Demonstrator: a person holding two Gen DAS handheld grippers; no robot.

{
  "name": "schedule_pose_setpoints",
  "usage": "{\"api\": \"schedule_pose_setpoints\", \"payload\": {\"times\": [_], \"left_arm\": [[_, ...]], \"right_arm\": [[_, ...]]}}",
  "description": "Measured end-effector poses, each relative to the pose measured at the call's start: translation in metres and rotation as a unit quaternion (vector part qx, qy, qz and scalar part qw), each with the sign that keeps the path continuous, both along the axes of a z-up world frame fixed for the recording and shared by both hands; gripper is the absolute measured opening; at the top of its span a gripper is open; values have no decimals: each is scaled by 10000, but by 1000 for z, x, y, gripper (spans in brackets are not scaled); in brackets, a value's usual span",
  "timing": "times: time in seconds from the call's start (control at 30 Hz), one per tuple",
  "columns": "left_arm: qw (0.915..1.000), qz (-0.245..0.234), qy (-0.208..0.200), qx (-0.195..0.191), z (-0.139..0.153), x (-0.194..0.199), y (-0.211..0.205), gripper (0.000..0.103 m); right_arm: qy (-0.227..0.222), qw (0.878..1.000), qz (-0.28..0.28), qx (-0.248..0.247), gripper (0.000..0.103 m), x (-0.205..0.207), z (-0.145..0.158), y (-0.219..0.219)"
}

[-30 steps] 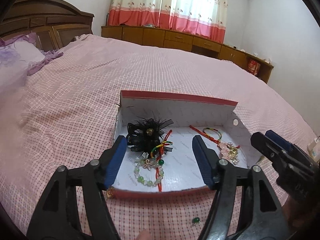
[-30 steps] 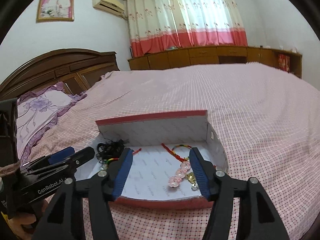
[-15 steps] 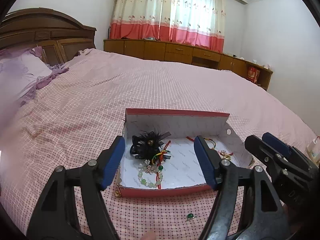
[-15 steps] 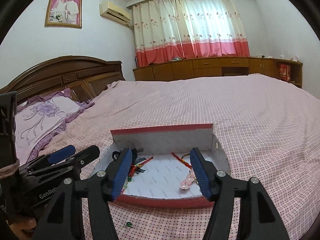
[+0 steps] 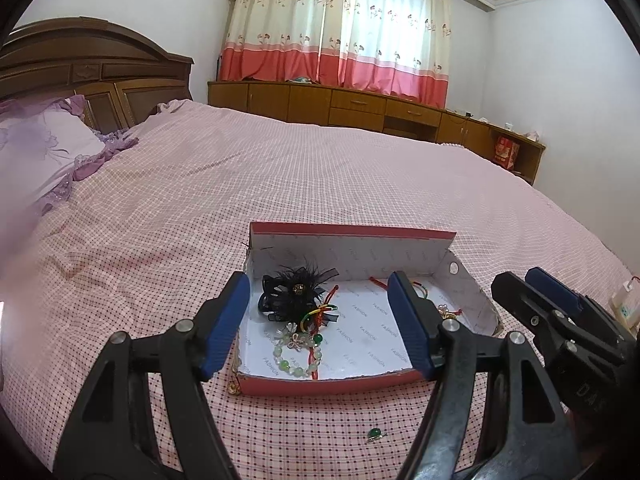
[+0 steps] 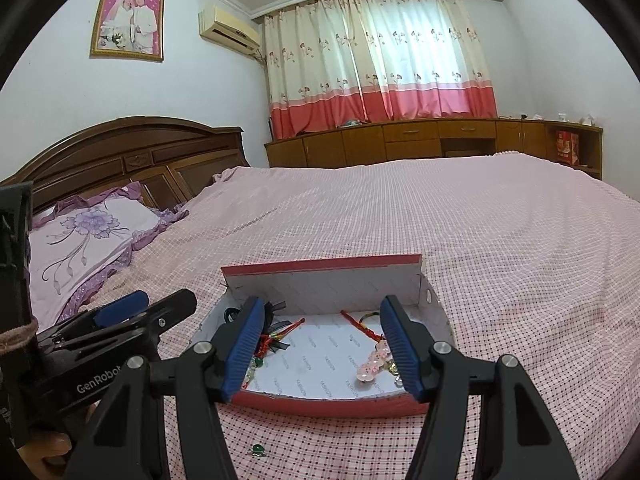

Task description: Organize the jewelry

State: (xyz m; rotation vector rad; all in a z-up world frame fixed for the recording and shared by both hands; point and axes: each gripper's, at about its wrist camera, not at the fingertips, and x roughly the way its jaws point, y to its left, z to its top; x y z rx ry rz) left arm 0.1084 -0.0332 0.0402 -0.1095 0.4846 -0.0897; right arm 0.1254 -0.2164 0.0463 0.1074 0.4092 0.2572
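Note:
A shallow red box with a white lining lies on the bed; it also shows in the right wrist view. Inside are a black feather hair clip, a green bead bracelet, red cord bracelets and a pink flower piece. A small green ring lies on the bedspread in front of the box, seen too in the right wrist view. My left gripper is open and empty, above the box's near edge. My right gripper is open and empty, beside it.
The pink checked bedspread stretches all around the box. A purple pillow and the wooden headboard are at the left. Low wooden cabinets stand under the curtains. A small gold item lies at the box's front left corner.
Both grippers have pulled back and up from the box, which now looks smaller and farther. Both stay open and empty. The jewelry has not moved.

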Motion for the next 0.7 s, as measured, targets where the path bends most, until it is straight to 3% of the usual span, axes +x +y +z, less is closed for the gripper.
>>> {"api": "schedule_pose_setpoints", "payload": {"times": [0.7], "left_arm": [[10000, -21, -38, -12, 1, -1, -3, 63]], "right_arm": [[-1, 10000, 2, 8, 63, 0, 1, 0]]}}
